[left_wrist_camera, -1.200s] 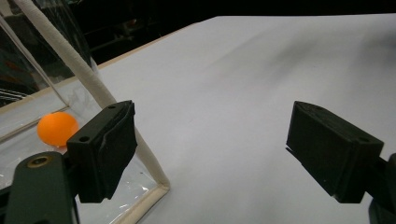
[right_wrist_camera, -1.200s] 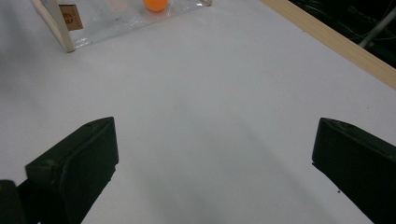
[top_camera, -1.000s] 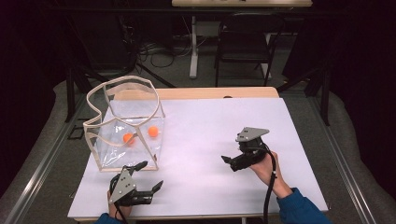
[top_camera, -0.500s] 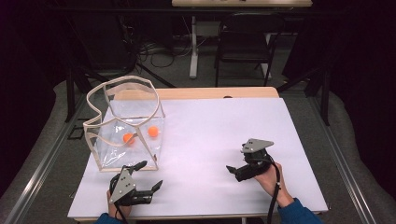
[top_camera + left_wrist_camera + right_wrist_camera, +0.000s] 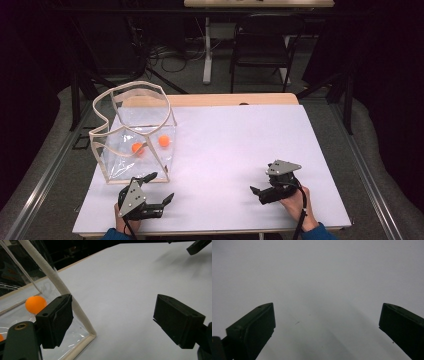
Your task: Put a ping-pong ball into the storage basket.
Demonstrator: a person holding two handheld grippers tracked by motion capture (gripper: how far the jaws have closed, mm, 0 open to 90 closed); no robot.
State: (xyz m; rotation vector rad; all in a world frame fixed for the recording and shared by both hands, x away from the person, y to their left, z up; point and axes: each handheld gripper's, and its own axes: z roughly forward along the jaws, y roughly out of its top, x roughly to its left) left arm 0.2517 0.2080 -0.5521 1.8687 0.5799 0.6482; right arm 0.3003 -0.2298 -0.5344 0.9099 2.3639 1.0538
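Both orange balls [image 5: 150,144] sit inside the clear bag [image 5: 135,140]. Your left tool [image 5: 156,187] and right tool [image 5: 256,192] rest spread, empty, on the surface [image 5: 240,150]. Judged finished; next, release.

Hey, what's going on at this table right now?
A person sits at a white table with a hand-held gripper in each hand. The left hand-held gripper is open, right at the near corner of a clear bag with a stiff cream rim, which holds two orange balls. One jaw sits against the bag's corner edge in the left gripper view. The right hand-held gripper is open over bare tabletop, holding nothing.
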